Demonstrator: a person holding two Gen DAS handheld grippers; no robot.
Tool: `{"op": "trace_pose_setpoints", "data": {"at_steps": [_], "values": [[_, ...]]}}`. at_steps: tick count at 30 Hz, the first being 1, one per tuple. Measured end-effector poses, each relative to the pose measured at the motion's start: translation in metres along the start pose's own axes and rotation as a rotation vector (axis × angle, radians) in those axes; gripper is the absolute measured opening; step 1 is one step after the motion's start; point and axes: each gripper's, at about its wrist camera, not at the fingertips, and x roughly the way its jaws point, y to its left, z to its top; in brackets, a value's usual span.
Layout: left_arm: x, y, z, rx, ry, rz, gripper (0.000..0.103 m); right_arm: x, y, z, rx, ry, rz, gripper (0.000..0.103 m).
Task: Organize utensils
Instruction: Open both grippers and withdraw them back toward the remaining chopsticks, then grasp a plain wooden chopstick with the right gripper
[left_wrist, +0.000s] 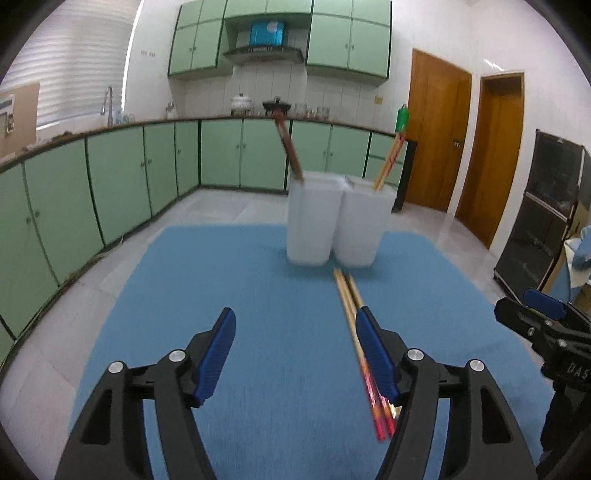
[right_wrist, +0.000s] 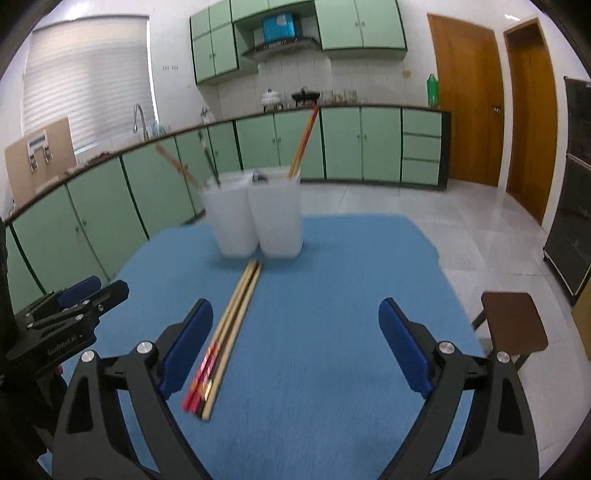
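Your left gripper (left_wrist: 295, 347) stands open with nothing held; the bundle of chopsticks (left_wrist: 354, 325) lies flat on the blue table (left_wrist: 221, 280) beside its right-hand finger. Your right gripper (right_wrist: 295, 336) is spread wide and empty, the same chopsticks (right_wrist: 229, 328) just inside its left-hand finger. Their far tips point at two white containers (right_wrist: 255, 218) standing side by side, each already holding upright utensils

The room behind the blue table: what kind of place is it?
Most likely a home kitchen: green cabinets under a long counter, a sink faucet by the window, and pots on the counter.
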Motion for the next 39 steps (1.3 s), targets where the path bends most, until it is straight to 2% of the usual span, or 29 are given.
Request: {"op": "trace_pose_setpoints", "data": {"at_steps": [9,16,20,22,31,33,36,39], "values": [[0.008,0.003,-0.028,0.012,0.098,0.028,0.066,0.018,0.019,-0.037,-0.015,0.144,0.047,0.088],[0.006,0.009,-0.038,0.009,0.139,0.043,0.067,0.028,0.035,-0.046,-0.053,0.225,0.054,0.088],[0.006,0.011,-0.040,0.002,0.149,0.046,0.067,0.037,0.041,-0.050,-0.074,0.277,0.040,0.080],[0.006,0.010,-0.040,0.005,0.149,0.045,0.067,0.039,0.041,-0.051,-0.079,0.286,0.041,0.076],[0.010,0.008,-0.041,0.003,0.162,0.039,0.067,0.045,0.044,-0.054,-0.115,0.318,0.023,0.069],[0.010,0.009,-0.042,-0.002,0.162,0.038,0.067,0.045,0.039,-0.054,-0.109,0.318,-0.015,0.065],[0.009,0.011,-0.042,-0.009,0.158,0.039,0.067,0.040,0.027,-0.052,-0.085,0.308,-0.047,0.064],[0.009,0.010,-0.043,-0.006,0.157,0.041,0.067,0.032,0.023,-0.052,-0.069,0.291,-0.003,0.063]]}}
